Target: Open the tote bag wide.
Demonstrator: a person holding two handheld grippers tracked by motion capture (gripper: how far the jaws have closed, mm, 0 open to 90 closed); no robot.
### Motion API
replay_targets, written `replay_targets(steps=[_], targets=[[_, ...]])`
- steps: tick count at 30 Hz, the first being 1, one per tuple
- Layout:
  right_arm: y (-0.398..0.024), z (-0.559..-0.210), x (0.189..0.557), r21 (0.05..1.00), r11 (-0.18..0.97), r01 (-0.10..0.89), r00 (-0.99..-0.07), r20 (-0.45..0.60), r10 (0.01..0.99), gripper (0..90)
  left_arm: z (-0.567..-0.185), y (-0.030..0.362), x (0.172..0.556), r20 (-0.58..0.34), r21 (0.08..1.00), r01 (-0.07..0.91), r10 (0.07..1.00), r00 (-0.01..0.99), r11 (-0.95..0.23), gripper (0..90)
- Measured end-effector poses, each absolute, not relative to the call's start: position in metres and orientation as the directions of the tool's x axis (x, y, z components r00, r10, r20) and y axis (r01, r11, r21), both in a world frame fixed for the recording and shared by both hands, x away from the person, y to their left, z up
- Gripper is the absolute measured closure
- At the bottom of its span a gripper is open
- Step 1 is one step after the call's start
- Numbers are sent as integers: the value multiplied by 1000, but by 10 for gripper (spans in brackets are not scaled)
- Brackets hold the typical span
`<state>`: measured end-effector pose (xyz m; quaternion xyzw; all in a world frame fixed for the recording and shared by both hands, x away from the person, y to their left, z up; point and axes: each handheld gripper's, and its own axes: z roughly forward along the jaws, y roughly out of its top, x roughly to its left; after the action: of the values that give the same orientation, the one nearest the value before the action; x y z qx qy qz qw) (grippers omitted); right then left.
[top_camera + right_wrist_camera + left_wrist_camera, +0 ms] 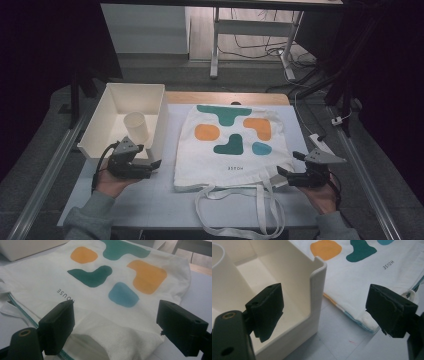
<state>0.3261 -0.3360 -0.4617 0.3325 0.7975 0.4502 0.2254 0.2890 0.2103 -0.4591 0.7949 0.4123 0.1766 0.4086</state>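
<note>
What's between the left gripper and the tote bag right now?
Bare table between the left gripper and the tote bag, per the high view.

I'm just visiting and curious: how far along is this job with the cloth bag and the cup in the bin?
It looks barely begun. The tote bag lies flat with its mouth toward the person, and the paper cup stands in the white bin. The right gripper, open, is at the bag's corner; the left gripper, open, is beside the bin. Probably opening the bag and moving the cup are left.
</note>
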Motion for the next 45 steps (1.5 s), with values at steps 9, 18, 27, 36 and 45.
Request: replay_targets(steps=[9,18,27,36,45], targets=[[-337,-457,326,881,354,314,-671,-57,739,167,-459,213,286,-60,801,509,803,593,-316,155],[-326,-455,323,877,379,296,-683,-82,725,178,-455,216,285,-74,812,500,798,598,-300,157],[-320,-456,328,875,389,289,-702,-83,708,188,-446,221,277,-109,834,490,796,596,-253,161],[-319,-453,325,881,378,285,-699,-79,711,202,-431,211,264,-92,853,447,764,638,-270,162],[-315,-458,323,877,387,286,-726,-66,685,201,-426,181,266,-58,844,416,714,698,-338,165]])
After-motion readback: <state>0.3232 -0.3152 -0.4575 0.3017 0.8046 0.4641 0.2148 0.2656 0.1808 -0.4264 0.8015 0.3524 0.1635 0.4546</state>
